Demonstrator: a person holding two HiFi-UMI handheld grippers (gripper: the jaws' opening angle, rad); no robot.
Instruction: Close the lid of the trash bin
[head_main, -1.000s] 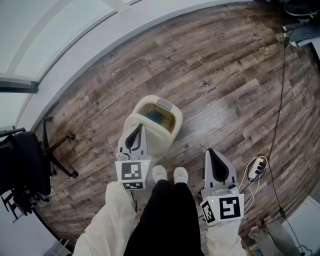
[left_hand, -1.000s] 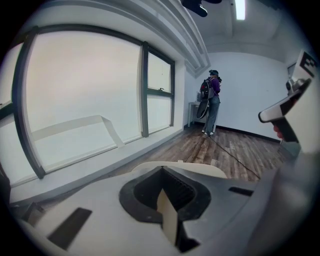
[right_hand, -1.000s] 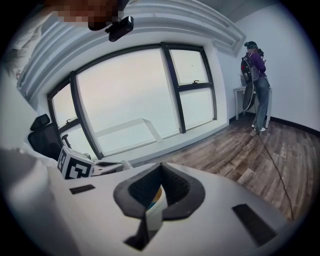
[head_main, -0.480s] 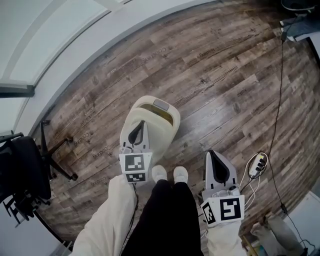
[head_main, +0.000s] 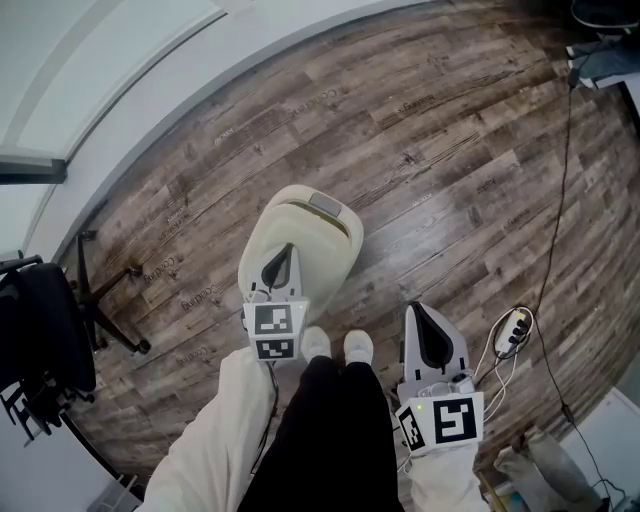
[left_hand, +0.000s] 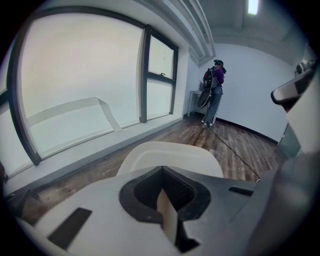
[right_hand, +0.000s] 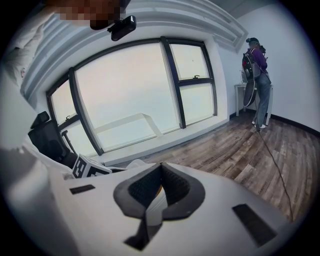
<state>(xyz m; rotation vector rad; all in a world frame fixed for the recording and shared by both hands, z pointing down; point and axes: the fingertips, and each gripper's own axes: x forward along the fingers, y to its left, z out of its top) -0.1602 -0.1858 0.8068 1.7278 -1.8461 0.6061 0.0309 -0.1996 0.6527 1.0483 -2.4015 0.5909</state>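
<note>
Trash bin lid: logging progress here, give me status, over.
Left claw shut, over lid. Right claw shut, idle. Lid looks down, closed. Nothing blocking.

Head view first: my left gripper (head_main: 287, 250) lies across the near part of the trash bin lid (head_main: 325, 235), and I can't tell whether its tip touches the lid. In the left gripper view, the gripper's own body covers the lid's near edge, so only the far curve shows. The black chair (head_main: 40, 340) on the left is cut off by the picture's edge. The power strip (head_main: 512, 335) on the right is too small to read. The far person (left_hand: 212, 92) is too small to make out.
</note>
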